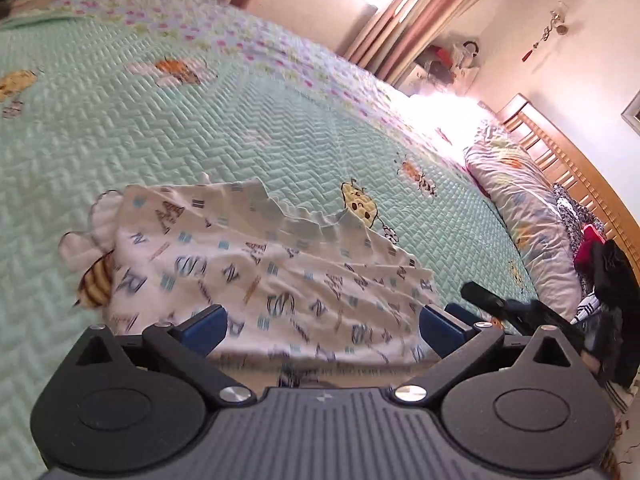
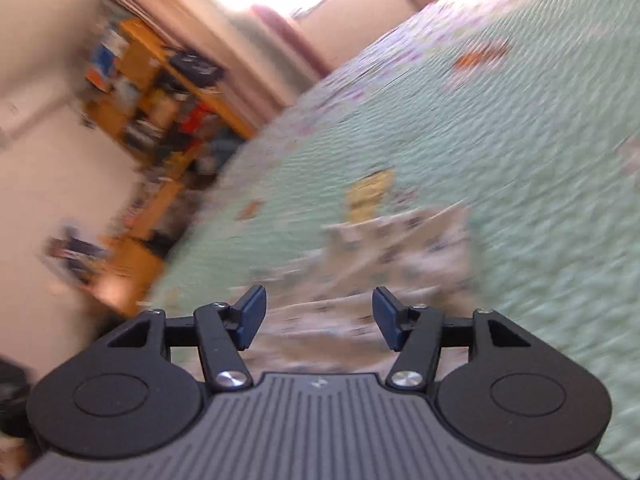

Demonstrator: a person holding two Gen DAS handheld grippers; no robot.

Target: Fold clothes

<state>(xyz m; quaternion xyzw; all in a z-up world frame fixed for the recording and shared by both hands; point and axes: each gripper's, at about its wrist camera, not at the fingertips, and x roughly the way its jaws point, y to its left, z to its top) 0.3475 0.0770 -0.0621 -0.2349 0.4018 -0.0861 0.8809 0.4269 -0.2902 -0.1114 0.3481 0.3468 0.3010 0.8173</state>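
A white garment [image 1: 260, 264] printed with letters and small blue marks lies rumpled on the green quilted bedspread [image 1: 160, 128]. A frilled edge stands up along its far side. My left gripper [image 1: 322, 328] hovers just over its near part with its blue pads far apart, open, the cloth lying loose below. In the blurred right wrist view the same garment [image 2: 400, 248] stretches ahead of my right gripper [image 2: 319, 316]. That gripper's pads also stand apart over the cloth and press on nothing. A black linkage [image 1: 492, 300] of the other tool shows at the garment's right end.
A rolled patterned quilt [image 1: 520, 208] lies along the wooden headboard [image 1: 560, 148], with a heap of dark clothes [image 1: 600, 272] beside it. Curtains [image 1: 400, 12] hang past the bed's far side. A cluttered wooden shelf [image 2: 160, 92] stands beyond the bedspread [image 2: 520, 140] edge.
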